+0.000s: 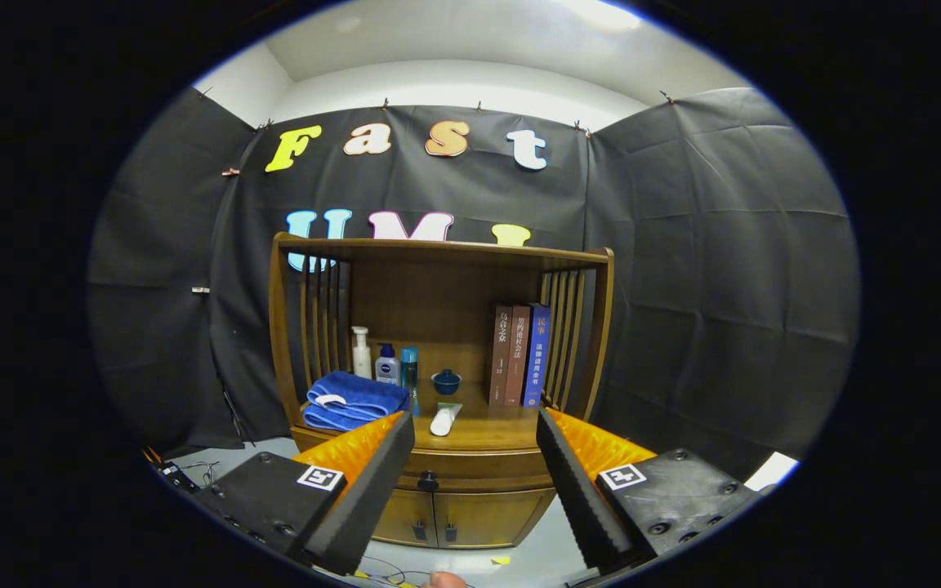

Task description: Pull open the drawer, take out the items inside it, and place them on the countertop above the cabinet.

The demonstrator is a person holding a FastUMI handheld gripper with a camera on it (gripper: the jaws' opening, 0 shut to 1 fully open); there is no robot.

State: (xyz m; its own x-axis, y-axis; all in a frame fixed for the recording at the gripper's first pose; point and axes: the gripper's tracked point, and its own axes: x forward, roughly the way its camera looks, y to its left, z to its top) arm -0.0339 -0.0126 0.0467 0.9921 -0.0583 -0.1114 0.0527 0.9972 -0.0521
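The wooden cabinet stands beyond the fingers, and its drawer sits closed under the countertop, its small dark knob showing between the spread fingers. The gripper is released, holding nothing, well short of the cabinet. The drawer looks stiff and solid; the knob is the one place to take hold, and being small and rounded it may slip unless both fingers close squarely on it and the pull runs straight out. On the countertop lie a folded blue towel, soft and floppy, a white remote-like thing, light and smooth, three bottles, a small blue lidded cup, likely fragile, and three upright books. Whether any came from the drawer cannot be told. The drawer's inside is hidden; the fingers cover its ends and the towel's front edge.
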